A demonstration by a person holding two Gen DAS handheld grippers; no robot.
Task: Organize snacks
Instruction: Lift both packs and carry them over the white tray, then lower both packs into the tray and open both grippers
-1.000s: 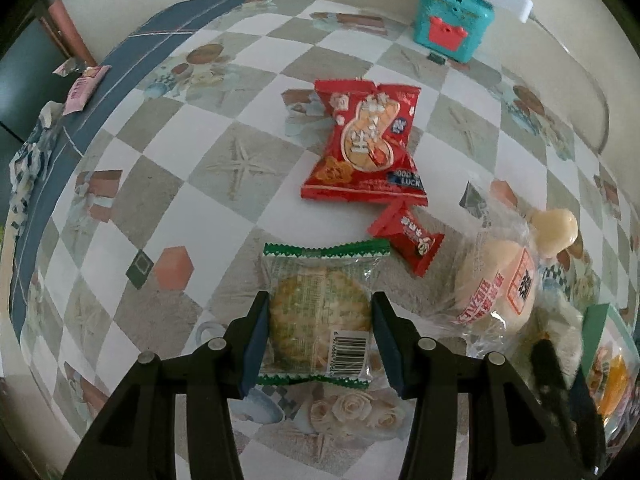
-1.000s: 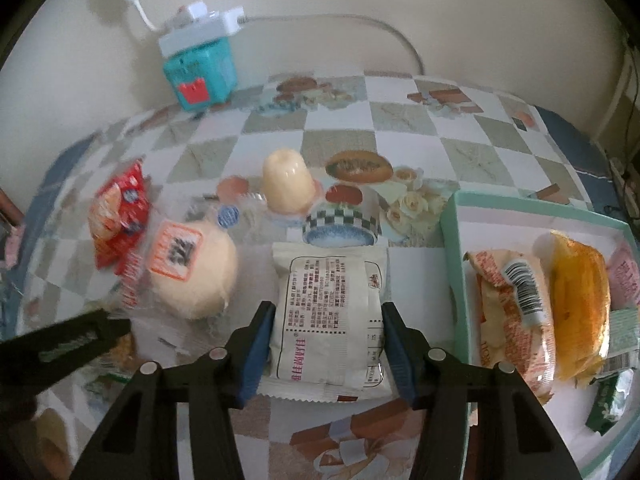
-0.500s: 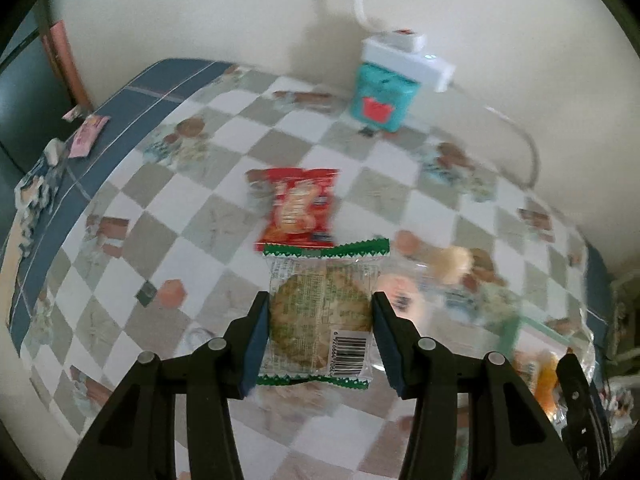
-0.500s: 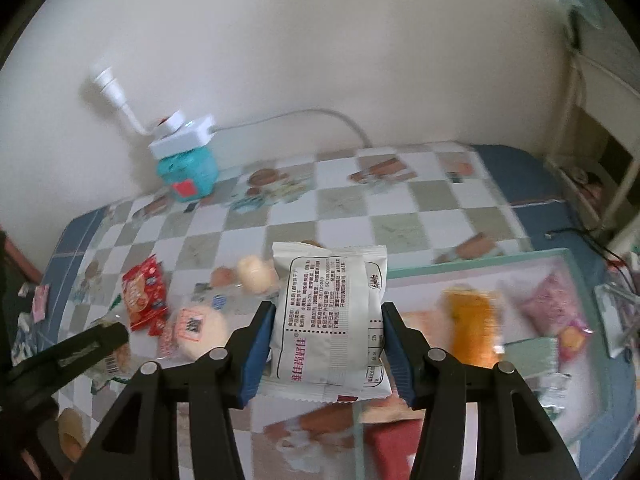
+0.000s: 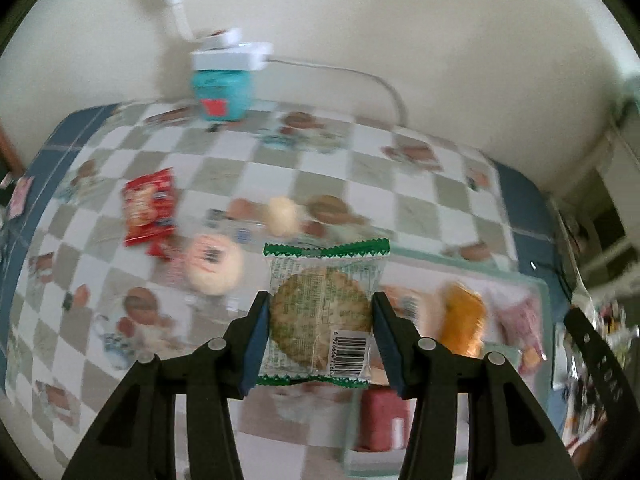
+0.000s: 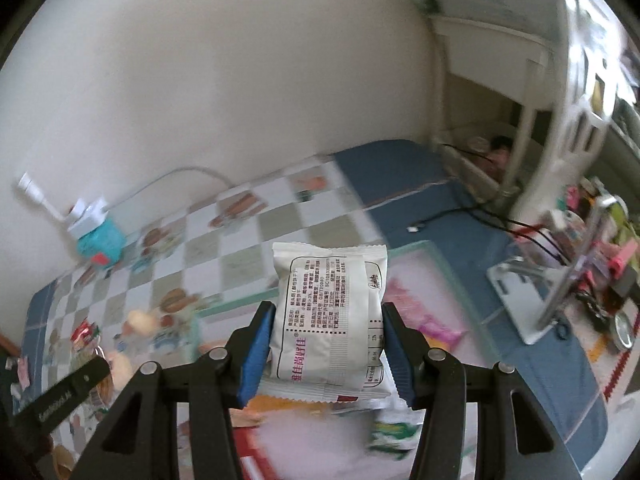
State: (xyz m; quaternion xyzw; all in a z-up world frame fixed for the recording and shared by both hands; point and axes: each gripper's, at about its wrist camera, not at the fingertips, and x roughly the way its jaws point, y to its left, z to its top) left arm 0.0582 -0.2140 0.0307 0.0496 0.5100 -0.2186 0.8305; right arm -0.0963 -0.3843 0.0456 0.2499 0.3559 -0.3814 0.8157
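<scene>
Checkered tablecloth (image 5: 248, 184) runs back to a cream wall, where a teal box (image 5: 222, 94) stands under a white power strip. My left gripper (image 5: 320, 334) clamps a green-edged cracker packet (image 5: 322, 312) clear of the cloth, above the mint tray (image 5: 472, 266); a red snack bag (image 5: 149, 206) and a round bun (image 5: 214, 264) lie off left. Only my right view shows the white biscuit pack (image 6: 330, 320) pinched in my right gripper (image 6: 328, 350), and a white stand (image 6: 532, 280) beyond the tray.
</scene>
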